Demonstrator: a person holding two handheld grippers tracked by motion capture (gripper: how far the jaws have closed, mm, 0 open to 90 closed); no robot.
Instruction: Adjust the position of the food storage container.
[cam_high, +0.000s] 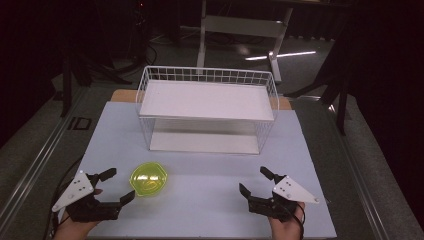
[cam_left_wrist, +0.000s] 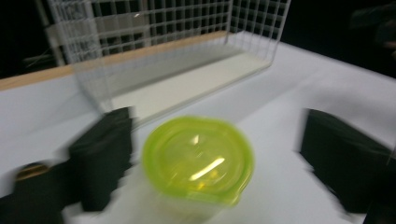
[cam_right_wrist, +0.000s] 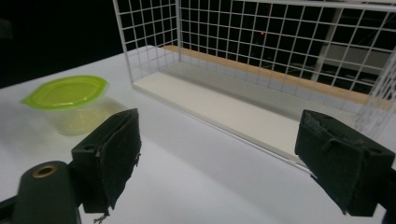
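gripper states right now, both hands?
Left gripper: open, holding nothing; the green-lidded container sits between its jaws, untouched.
Right gripper: open, holding nothing.

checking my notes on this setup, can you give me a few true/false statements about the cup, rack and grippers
1. The cup has a green lid on it. True.
2. The cup stands inside the rack. False: it stands on the table, in front of the rack.
3. The left gripper is open, with the cup just ahead of it. True.
4. The right gripper is shut on the cup. False: it is open and holds nothing, far from the cup.
5. The rack's top shelf carries a box. False: it is bare.
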